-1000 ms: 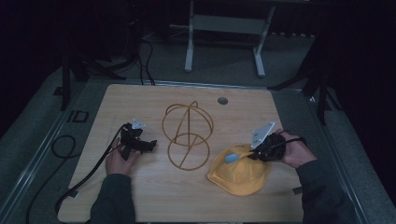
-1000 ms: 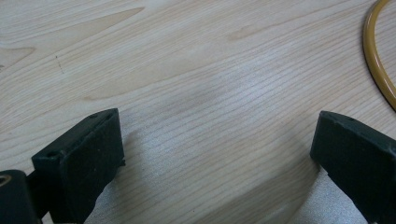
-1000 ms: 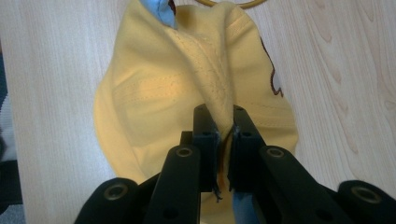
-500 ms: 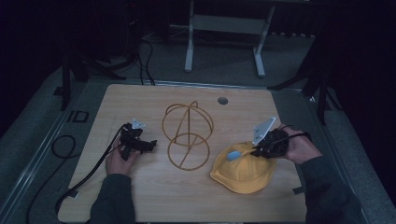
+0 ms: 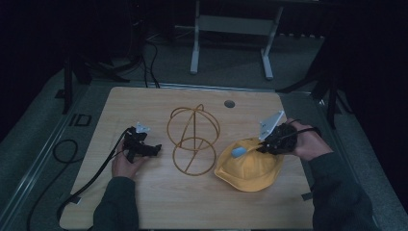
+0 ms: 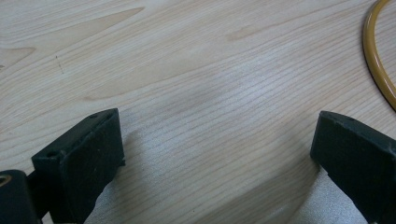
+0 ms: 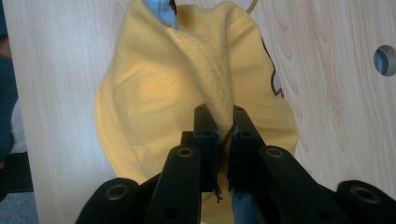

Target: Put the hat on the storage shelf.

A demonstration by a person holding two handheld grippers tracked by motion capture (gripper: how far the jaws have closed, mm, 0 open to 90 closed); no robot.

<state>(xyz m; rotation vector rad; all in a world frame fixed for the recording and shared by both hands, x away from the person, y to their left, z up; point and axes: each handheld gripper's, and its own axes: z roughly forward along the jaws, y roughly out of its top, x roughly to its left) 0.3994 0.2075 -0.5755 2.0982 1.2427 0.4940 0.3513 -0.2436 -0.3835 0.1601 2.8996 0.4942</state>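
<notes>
Two grippers work over a wooden table [image 5: 144,202]. Right gripper [image 7: 219,126] pinches a fold of a yellow hat [image 5: 248,166], beside a gold wire stand [image 5: 192,139]. Left gripper [image 6: 215,154] rests with jaws spread, holding nothing. No readable writing.

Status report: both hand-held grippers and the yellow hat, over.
Right hand-held gripper shut on a fold of the yellow hat. Left hand-held gripper open over bare table. Wire frame stands between them, beside the hat.

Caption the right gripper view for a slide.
Right tongs shut on a fold of the yellow hat, which lies on the wooden table.
</notes>
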